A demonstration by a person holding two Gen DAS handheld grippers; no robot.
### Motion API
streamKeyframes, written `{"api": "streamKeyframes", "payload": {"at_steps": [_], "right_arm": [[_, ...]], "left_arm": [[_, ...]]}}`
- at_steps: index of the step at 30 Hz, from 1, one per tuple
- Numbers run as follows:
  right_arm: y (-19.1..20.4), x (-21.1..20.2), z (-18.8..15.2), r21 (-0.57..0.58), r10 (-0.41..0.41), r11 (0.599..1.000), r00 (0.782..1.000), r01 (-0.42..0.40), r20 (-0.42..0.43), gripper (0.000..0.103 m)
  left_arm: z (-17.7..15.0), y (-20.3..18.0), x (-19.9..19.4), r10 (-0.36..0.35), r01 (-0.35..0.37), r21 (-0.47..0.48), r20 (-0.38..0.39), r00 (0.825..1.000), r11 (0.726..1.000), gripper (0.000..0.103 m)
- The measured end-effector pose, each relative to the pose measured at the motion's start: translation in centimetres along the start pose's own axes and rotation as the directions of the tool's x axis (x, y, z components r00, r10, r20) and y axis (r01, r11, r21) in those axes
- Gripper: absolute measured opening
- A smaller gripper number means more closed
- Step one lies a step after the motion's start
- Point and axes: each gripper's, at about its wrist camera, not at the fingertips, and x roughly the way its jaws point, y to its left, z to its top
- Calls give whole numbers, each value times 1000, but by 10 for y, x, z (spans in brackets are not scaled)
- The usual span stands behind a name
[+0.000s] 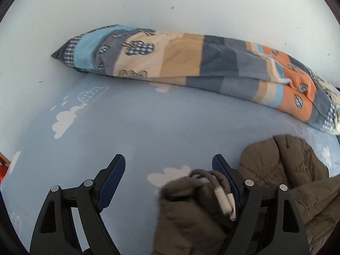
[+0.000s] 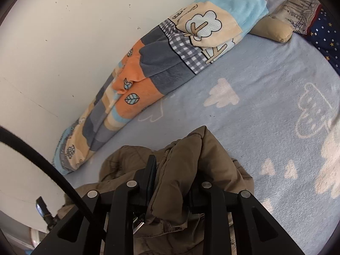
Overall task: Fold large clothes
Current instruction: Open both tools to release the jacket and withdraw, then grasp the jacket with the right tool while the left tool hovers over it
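Note:
An olive-brown padded jacket (image 1: 293, 170) lies bunched on a light blue bed sheet with white clouds (image 1: 138, 127). In the left wrist view my left gripper (image 1: 170, 165) is open, its blue-padded fingers (image 1: 114, 174) wide apart. A jacket hem with a drawstring and white toggle (image 1: 225, 199) lies between them, against the right finger. In the right wrist view my right gripper (image 2: 170, 170) is shut on a fold of the jacket (image 2: 191, 170), which drapes over and hides the right finger.
A rolled patchwork blanket (image 1: 191, 63) in blue, grey, beige and orange lies along the white wall (image 1: 170, 4); it also shows in the right wrist view (image 2: 161, 63). A beige cushion (image 2: 274, 29) and a dark starred pillow (image 2: 325, 31) sit at the far right. A black cable (image 2: 42, 170) crosses the lower left.

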Motion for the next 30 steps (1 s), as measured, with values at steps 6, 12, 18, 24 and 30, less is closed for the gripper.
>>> {"api": "streamKeyframes", "payload": {"at_steps": [6,12,18,24,30], "right_arm": [[-6,-4,7,53,69,996,997,-68,-19,26],[-19,-14,15,172,202,965,979,-198,-5,46],[-21,-61,30,144,186,967,970,-208,153,71],[16,-81,14,-113,124,988,983,-109,136,61],[56,-66,-37,-353,76,934,995,-48,63,29]], "left_arm": [[7,22,-1,4,-3,-50,13,1000,999,84],[8,30,-5,-12,14,-71,30,999,997,84],[14,42,-22,-19,29,-101,98,995,994,84],[20,66,-40,2,24,-197,129,992,980,84],[-11,26,-91,-93,86,42,244,965,995,84]]}}
